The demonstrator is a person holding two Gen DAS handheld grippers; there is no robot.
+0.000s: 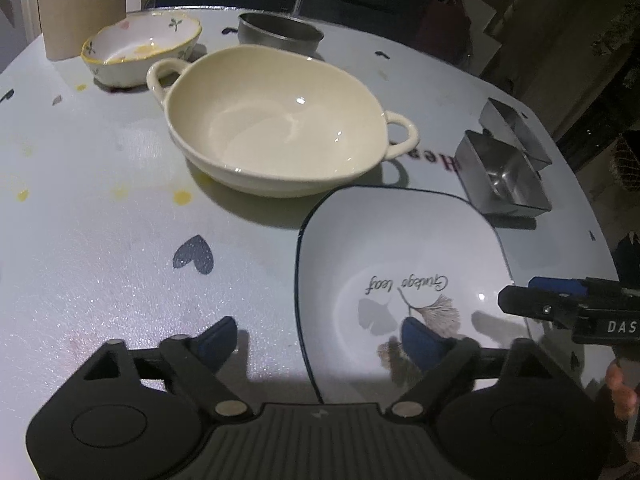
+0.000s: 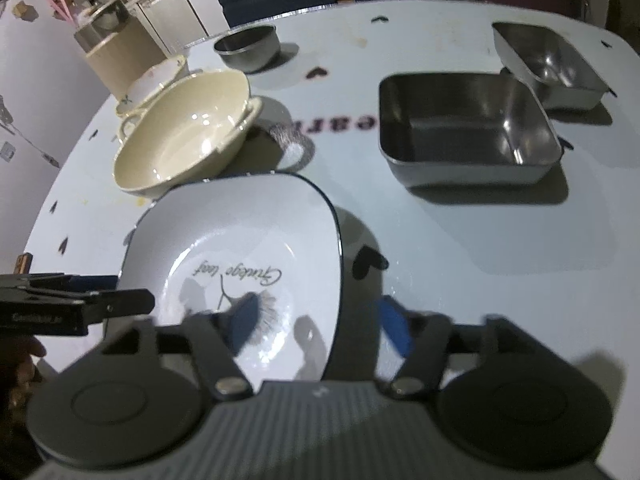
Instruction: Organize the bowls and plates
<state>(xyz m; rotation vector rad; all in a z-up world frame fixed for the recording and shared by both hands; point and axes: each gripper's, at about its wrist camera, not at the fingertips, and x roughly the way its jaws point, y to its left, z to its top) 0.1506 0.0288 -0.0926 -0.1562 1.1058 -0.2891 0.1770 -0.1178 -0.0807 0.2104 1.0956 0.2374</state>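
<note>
With both grippers, left and right, spread wide astride the near edges of the white plate resting on the table, lift clear before reaching elsewhere.

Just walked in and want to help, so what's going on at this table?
A person is sorting dishes with handheld tongs. The left tongs and right tongs both stand open, each straddling a side rim of the white square plate, which rests on the table. The cream two-handled bowl, floral bowl and steel containers sit untouched.
</note>
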